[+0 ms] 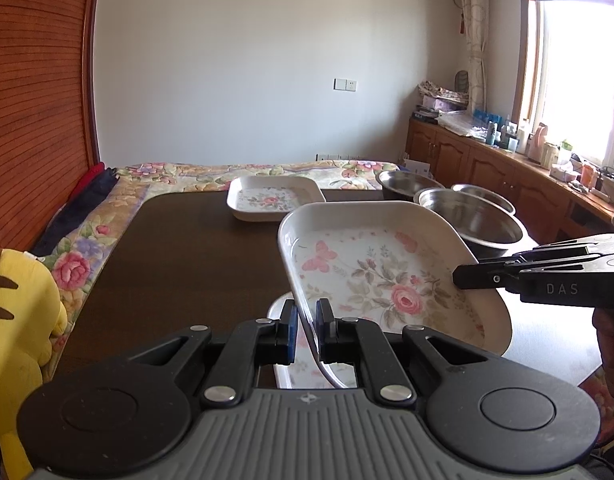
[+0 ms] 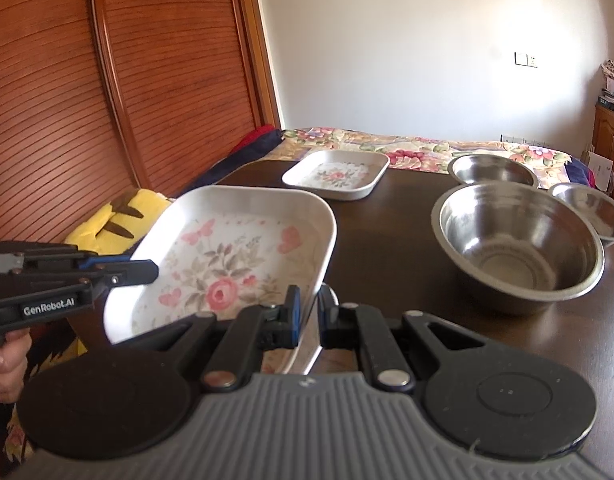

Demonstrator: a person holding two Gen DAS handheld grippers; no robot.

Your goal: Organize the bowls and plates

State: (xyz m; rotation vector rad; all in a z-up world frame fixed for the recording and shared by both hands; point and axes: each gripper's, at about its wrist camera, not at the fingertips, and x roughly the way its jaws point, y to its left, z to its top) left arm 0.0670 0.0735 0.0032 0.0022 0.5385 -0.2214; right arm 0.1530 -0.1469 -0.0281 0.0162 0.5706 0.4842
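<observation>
Between the blue pads of the left claw (image 1: 307,328) sits the near rim of a floral plate (image 1: 379,272), clamped and lifted off the desk (image 1: 179,256), tilted. Right claw (image 2: 309,320) pinches the opposite rim of the same plate, so both claws are clamped on it from either side. Plate is a rounded-square shallow dish, glossy white with a raised rim, pink rose and butterfly print inside; nothing in it. Directly under it another floral plate (image 1: 279,308) lies on the desk, mostly hidden. A third plate (image 1: 273,198) of the same shape and print sits flat further back, also bare inside. To the right, three steel bowls stand close together: large bowl (image 2: 519,240) nearest, brushed and shiny, interior bare; mid bowl (image 2: 491,170) behind it; small bowl (image 2: 591,208) at far right. Desk is dark brown wood, smooth, rounded corners. Yellow plush toy (image 1: 15,320) at the desk's left edge, floral bedspread (image 1: 211,172) beyond, ribbed wooden sliding door (image 2: 107,80) on the left.
</observation>
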